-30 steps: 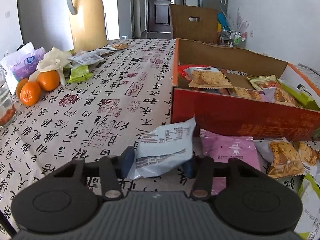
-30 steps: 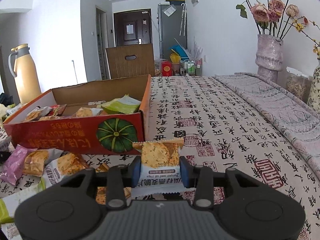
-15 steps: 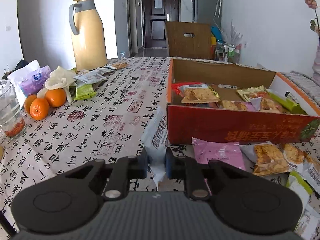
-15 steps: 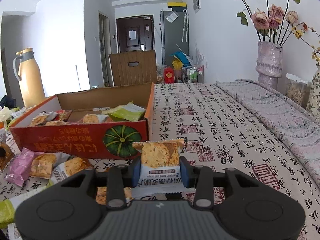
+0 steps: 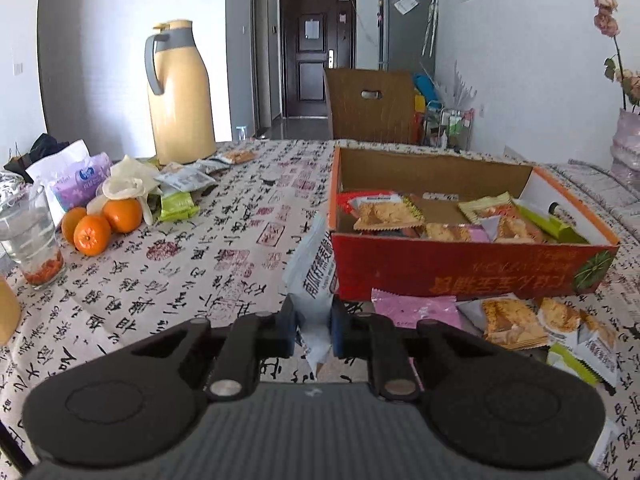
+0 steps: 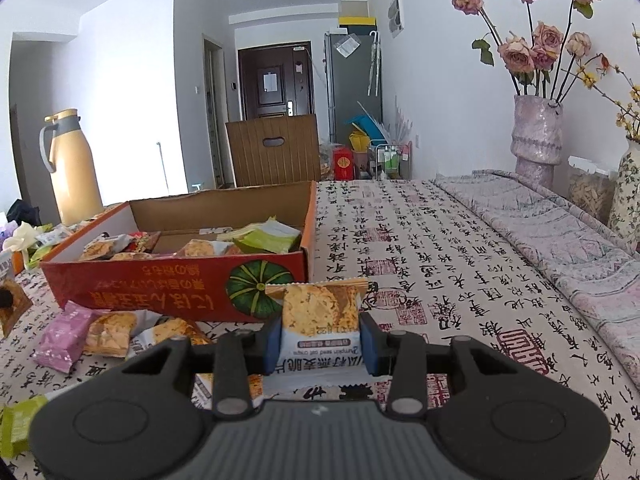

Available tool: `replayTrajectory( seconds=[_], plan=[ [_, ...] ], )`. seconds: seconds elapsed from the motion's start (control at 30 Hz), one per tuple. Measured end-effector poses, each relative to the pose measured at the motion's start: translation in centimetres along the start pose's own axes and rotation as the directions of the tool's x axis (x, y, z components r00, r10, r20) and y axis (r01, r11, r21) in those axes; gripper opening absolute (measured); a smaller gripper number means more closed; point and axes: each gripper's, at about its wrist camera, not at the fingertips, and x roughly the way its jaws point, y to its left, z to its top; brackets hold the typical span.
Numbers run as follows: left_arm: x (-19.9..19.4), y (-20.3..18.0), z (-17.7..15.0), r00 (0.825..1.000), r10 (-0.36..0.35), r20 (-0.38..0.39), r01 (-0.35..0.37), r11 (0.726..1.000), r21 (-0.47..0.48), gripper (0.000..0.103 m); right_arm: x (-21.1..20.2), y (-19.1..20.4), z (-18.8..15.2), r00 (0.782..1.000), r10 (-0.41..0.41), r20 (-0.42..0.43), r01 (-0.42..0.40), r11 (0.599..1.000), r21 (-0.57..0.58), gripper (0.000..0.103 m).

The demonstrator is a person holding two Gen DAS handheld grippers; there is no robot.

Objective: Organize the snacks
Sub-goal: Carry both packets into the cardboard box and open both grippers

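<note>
Lifted off the tablecloth since before, the white snack packet sits clamped in the left gripper, while the right gripper pinches a cracker packet.

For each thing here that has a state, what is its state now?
Box: open, partly filled.
Left gripper: shut on white packet.
Right gripper: shut on cracker packet.
Glass: upright, some water.
Flask: upright, lid on.

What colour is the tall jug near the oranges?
The jug is pale yellow with a grey handle and collar; it shows best in the left wrist view.
</note>
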Motion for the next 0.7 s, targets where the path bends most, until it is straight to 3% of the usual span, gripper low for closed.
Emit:
replayTrajectory(
  seconds=[0.33,0.7],
  plan=[
    [-1.9,-0.7,1.4,0.998,-0.021,0.061,0.021,1.0,0.006,0.017,-1.1,0.3,0.7,0.999,0.019,0.04,-0.019,1.0,0.0,0.039],
    [-1.2,-4.1,5.8,0.985,-0.084,0.153,0.079,0.996,0.037,0.017,0.8,3.0,4.6,0.991,0.076,0.109,-0.072,0.996,-0.043,0.039]
  ],
)
